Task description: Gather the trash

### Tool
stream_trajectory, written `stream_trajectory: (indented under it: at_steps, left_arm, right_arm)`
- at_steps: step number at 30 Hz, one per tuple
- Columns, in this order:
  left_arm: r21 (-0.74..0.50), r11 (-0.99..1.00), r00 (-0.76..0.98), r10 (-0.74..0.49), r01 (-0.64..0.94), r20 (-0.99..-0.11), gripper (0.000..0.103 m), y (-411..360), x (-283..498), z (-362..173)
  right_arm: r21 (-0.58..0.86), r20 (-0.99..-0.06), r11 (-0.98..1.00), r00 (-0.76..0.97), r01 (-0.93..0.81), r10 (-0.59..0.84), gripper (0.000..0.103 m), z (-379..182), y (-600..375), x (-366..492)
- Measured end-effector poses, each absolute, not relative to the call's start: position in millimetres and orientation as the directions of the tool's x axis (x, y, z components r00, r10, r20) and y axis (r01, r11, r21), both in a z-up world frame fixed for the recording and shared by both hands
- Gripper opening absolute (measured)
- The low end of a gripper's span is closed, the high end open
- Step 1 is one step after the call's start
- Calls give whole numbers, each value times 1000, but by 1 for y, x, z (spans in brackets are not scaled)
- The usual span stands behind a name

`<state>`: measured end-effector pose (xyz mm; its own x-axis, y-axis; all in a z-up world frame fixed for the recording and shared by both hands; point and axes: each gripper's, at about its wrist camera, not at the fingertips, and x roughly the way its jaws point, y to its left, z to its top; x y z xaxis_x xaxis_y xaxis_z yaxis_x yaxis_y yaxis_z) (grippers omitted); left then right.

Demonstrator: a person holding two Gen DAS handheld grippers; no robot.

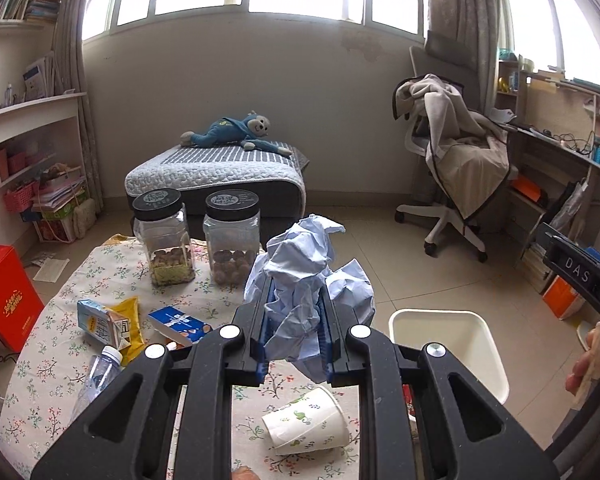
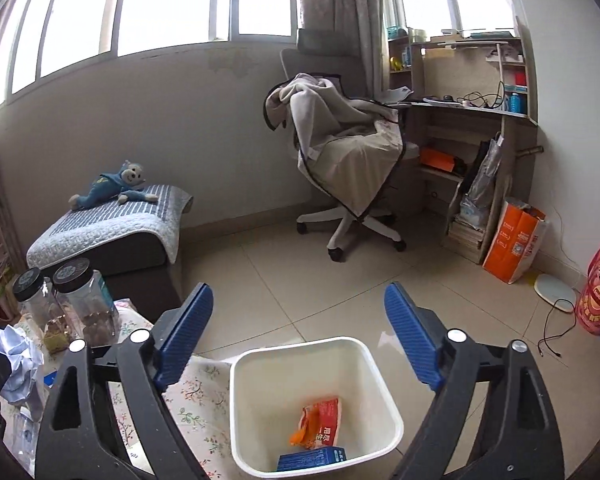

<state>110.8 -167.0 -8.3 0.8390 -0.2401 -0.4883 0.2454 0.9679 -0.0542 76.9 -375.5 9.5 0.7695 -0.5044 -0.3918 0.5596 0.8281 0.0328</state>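
Note:
My left gripper is shut on a crumpled light-blue paper wad and holds it above the floral table; the wad also shows at the left edge of the right wrist view. My right gripper is open and empty above the white trash bin, which holds an orange wrapper and a blue box. The bin also shows in the left wrist view, right of the table. On the table lie a paper cup, a drink carton, a yellow wrapper, a blue-and-white box and a plastic bottle.
Two black-lidded jars stand at the table's far side. A padded bench with a blue plush toy is behind them. A draped office chair and a desk stand to the right. A red box is at the left.

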Motion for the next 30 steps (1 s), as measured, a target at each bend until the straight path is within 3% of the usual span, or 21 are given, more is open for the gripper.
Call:
stream_trajectory:
  at_steps: [7,18,19,21,24,30]
  left_arm:
    - [-58,922,784,-358,384,-507,20,-238,106,-5]
    - [-92,847,690,-485,524,-537,22,-335,113,2]
    - [-100,836,663,-495,539,-562,26,-343,119,0]
    - [-126,843,626,-481,523,-614,58,-353,132,-4]
    - [-162,853,640,-486,496,-595,71,-345,133,2]
    - [-81,887,727,-423,456,-542,78,-320,121,14]
  right_arm:
    - [-10,-336,733,688,680,-643,96,16,-417,48]
    - [117,-350,608,606,785,-715,96,21,-481,6]
    - [126,-354,599,600,791,-718,96,21,-485,3]
    - [140,-355,582,589,801,-726,96,20,-490,-1]
    - [150,-357,579,590,802,-725,96,19,-491,-3]
    - [111,-337,624,620,774,-708,96,21,-468,9]
